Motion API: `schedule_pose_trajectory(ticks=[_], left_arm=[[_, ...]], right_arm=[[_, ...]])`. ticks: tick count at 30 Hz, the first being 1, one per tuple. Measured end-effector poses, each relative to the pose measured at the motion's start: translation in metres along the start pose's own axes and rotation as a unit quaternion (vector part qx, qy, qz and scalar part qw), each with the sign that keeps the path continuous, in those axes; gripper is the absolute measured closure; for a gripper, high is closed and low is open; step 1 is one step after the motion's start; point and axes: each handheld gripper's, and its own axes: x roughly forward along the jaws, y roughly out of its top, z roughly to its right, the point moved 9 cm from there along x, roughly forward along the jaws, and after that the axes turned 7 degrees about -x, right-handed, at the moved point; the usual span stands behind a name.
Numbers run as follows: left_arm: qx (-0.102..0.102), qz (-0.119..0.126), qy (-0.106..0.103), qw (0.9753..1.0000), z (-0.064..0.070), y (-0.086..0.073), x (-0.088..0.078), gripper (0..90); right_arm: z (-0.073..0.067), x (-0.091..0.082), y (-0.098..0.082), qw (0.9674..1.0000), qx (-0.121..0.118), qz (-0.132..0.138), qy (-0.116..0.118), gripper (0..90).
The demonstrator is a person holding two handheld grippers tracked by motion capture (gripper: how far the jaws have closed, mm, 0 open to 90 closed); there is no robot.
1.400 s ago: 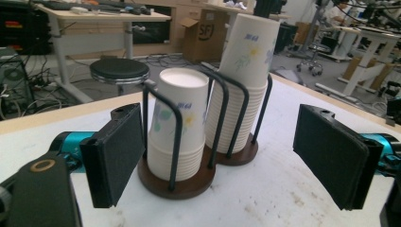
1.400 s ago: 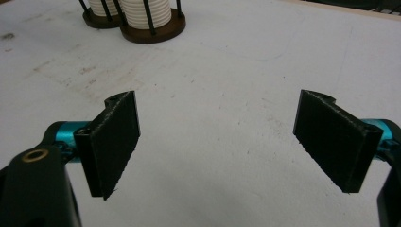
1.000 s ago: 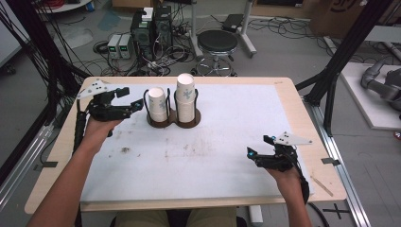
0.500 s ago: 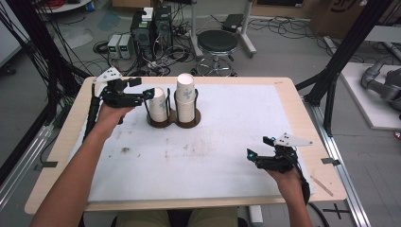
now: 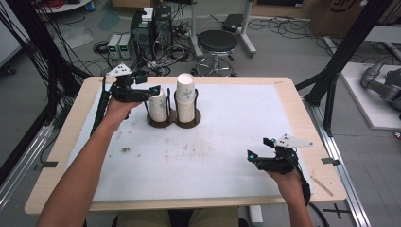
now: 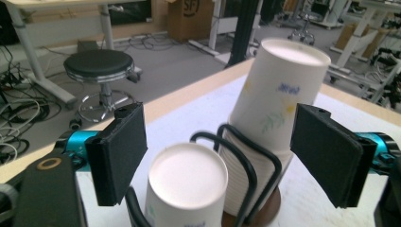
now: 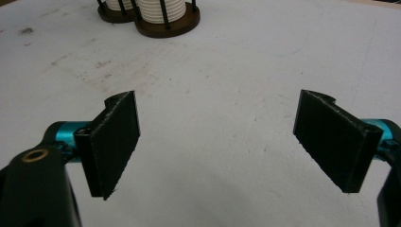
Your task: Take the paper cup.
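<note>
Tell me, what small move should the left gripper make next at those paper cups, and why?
Probably ease the left gripper forward and a little down around the shorter cup stack, then close. Its jaws have just been closing, yet they stand apart from the cup, whose top sits low between them. The taller cup stack stands close behind in the wire holder, so go gently.

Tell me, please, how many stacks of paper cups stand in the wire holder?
2. The shorter stack is on the holder's left side, by the left gripper; the taller stack is on its right. Single cups inside each stack cannot be counted.
</note>
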Motion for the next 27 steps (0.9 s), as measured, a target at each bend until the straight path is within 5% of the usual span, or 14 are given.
schedule_pose_trajectory(ticks=[11, 27], left_arm=[[-0.005, -0.047, 0.022, 0.9987, -0.009, -0.024, 0.023, 20.0], [0.01, -0.08, 0.05, 0.9955, -0.016, -0.034, 0.029, 33.2]], right_arm=[[0.0, -0.002, -0.001, 1.0, 0.001, 0.001, 0.0, 15.7], [0.001, -0.003, -0.002, 1.0, 0.004, 0.002, 0.0, 15.8]])
